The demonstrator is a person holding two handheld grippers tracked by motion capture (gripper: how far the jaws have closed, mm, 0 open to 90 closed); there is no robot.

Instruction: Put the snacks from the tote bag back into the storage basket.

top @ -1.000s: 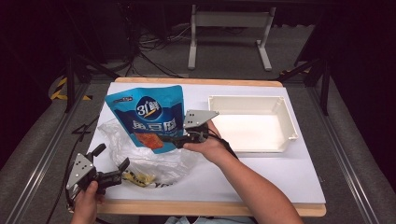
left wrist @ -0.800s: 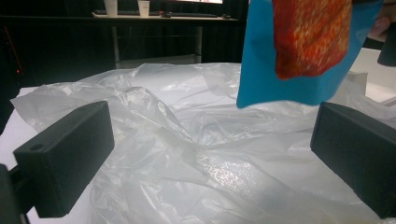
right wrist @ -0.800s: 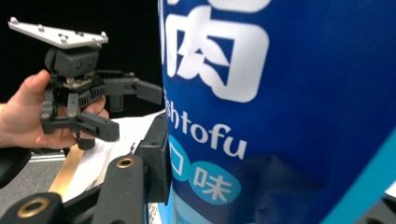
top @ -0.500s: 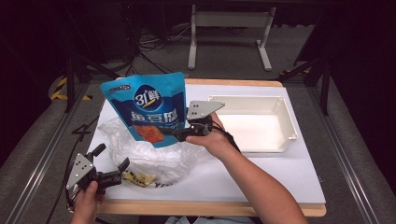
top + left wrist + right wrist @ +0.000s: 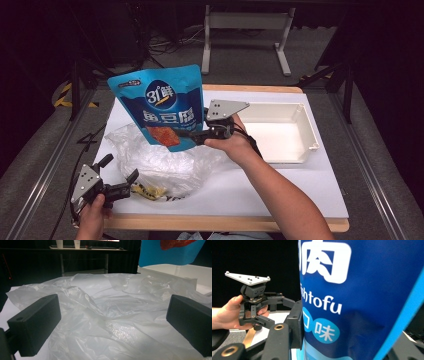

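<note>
A big blue snack pouch [image 5: 162,107] is held up off the white surface [image 5: 280,185], upright, with its lower right edge pinched in the right tongs [image 5: 192,135]. It hangs above the far part of a crumpled clear plastic bag [image 5: 160,160], around 11 o'clock from the middle of the surface. In the right gripper view the pouch [image 5: 367,300] is seen pressed flat against the black jaw at the left, and "fishtofu" can be read on it.

The left tongs [image 5: 120,175] are kept low at about 7 o'clock, near the front edge, jaws spread wide and aimed at the plastic bag. In the left gripper view the bag [image 5: 110,315] is spread out between and beyond the two open jaws, nothing gripped, and the pouch's bottom [image 5: 172,252] is caught at the top right.

A white rectangular tray [image 5: 305,135] is sat at 2 o'clock, well apart from the bag. Something yellow [image 5: 147,191] is tucked under the bag's near edge, too small to make out.
</note>
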